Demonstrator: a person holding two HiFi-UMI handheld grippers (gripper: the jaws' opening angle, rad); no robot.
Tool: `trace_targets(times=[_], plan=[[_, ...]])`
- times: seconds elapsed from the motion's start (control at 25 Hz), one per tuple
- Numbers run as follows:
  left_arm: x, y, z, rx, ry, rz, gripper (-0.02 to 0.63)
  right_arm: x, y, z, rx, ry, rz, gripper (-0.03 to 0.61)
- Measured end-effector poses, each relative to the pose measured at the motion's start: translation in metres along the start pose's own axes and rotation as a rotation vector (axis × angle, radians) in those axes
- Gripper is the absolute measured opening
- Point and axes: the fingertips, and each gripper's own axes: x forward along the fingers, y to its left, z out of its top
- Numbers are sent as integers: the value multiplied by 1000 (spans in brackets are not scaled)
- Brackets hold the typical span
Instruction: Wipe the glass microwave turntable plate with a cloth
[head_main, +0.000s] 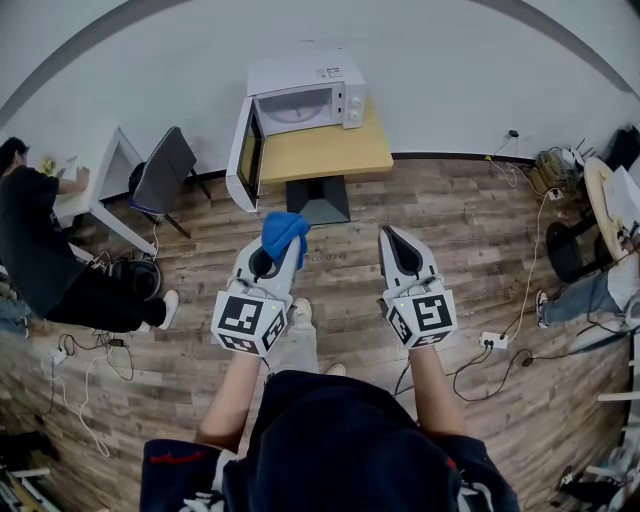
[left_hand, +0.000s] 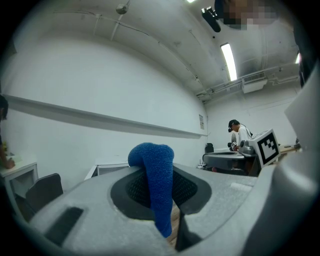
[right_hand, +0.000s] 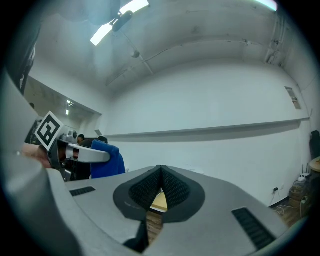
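The left gripper (head_main: 278, 258) has its fingers (left_hand: 100, 200) clenched on a soft blue cloth (head_main: 283, 232). The right gripper (head_main: 393, 240) has its fingers (right_hand: 175, 187) pressed together, with nothing in them. The round glass plate (head_main: 297, 112) sits inside the white microwave (head_main: 305, 95) on the far yellow wooden tabletop (head_main: 320, 152), well apart from both grippers. I think the job now is getting closer. Go slowly, keep squeezing the cloth, and steer around the open microwave door (head_main: 245, 155).

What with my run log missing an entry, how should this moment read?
left gripper: shut on blue cloth | right gripper: shut, empty | microwave: door open
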Motion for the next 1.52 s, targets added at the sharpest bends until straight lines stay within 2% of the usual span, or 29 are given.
trace_targets(times=[0.36, 0.84, 1.32, 1.52], plan=[[58, 37, -1, -10, 1, -4, 58, 60, -28, -10, -7, 15, 9, 9], [152, 129, 11, -20, 16, -50, 58, 185, -57, -4, -12, 30, -8, 9], [223, 230, 3, -76, 39, -96, 58, 309, -61, -5, -40, 50, -25, 9], [242, 250, -6, -94, 55, -128, 58, 343, -56, -20, -24, 75, -27, 9]])
